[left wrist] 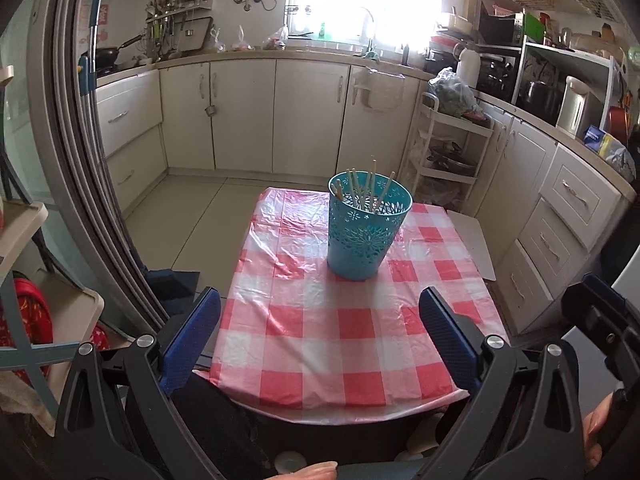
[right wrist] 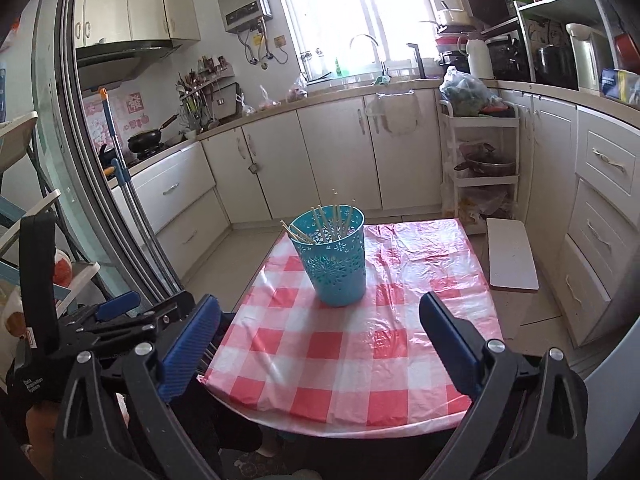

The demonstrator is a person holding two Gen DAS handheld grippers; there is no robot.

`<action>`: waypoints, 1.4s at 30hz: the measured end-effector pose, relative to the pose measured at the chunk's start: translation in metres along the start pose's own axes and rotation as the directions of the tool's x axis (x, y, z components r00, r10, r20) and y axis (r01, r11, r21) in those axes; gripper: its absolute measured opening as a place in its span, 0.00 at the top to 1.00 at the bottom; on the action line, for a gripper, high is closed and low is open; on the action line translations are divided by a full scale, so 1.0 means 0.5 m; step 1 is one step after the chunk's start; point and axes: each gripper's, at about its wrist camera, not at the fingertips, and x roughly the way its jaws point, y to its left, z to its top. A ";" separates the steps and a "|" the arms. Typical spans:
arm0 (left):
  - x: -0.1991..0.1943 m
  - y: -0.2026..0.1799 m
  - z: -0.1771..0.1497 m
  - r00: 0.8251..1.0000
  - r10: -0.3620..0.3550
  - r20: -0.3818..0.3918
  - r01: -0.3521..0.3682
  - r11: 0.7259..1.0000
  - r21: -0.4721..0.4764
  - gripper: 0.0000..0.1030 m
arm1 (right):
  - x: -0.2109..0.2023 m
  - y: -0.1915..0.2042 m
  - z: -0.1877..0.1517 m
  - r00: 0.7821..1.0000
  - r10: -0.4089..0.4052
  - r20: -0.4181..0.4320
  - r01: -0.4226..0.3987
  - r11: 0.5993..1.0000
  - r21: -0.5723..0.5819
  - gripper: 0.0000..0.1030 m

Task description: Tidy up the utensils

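Left wrist view: teal cup [left wrist: 366, 227] upright on checked cloth [left wrist: 320, 344], past the middle of the table, toward the far right corner. Wider at the rim than the base, walls pierced with a flower pattern. Chopsticks [left wrist: 370, 188] bundled inside, long axes near vertical, tips up and fanned slightly outward above the rim; lower ends hidden in the cup. Exact count hard to make out through the cut-outs, perhaps eight or so.

Left gripper [left wrist: 320, 340] low at the near edge of the table, aimed straight at the cup. Blue pads [left wrist: 192, 340] spread wide apart, nothing between them but bare cloth. Well short of the cup, not touching it. Part of the other gripper visible at the right edge of this view.

Right wrist view: same cup [right wrist: 334, 258], here left of centre and toward the far left side of the cloth [right wrist: 360, 360]. Chopsticks [right wrist: 334, 220] again pointing up, two leaning left against the rim, the rest closer to upright. Right gripper [right wrist: 320, 340] also near the table's front edge, pads [right wrist: 448, 344] wide apart and holding nothing. Left gripper seen at lower left of this view, beside the table. White board [right wrist: 512, 254] lying on the floor to the right of the table.
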 end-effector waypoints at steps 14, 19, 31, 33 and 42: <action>-0.078 -0.010 -0.053 0.994 0.101 0.035 -0.102 0.994 0.043 0.07 | -0.062 0.035 -0.072 1.000 0.001 0.028 0.000 0.999 -0.046 0.07; -0.098 -0.025 -0.057 0.993 0.107 0.059 -0.110 0.992 0.062 0.07 | -0.075 0.042 -0.078 0.999 0.001 0.037 0.001 0.998 -0.061 0.07; -0.120 -0.026 -0.060 0.989 0.122 0.083 -0.128 0.990 0.065 0.07 | -0.080 0.055 -0.082 0.999 0.005 0.043 -0.002 0.997 -0.081 0.07; -0.119 -0.024 -0.060 0.989 0.125 0.082 -0.130 0.990 0.061 0.07 | -0.079 0.055 -0.083 0.999 0.005 0.041 -0.001 0.996 -0.084 0.07; -0.122 -0.019 -0.067 0.980 0.157 0.119 -0.164 0.985 0.058 0.07 | -0.079 0.056 -0.084 0.999 0.003 0.041 0.001 0.996 -0.085 0.07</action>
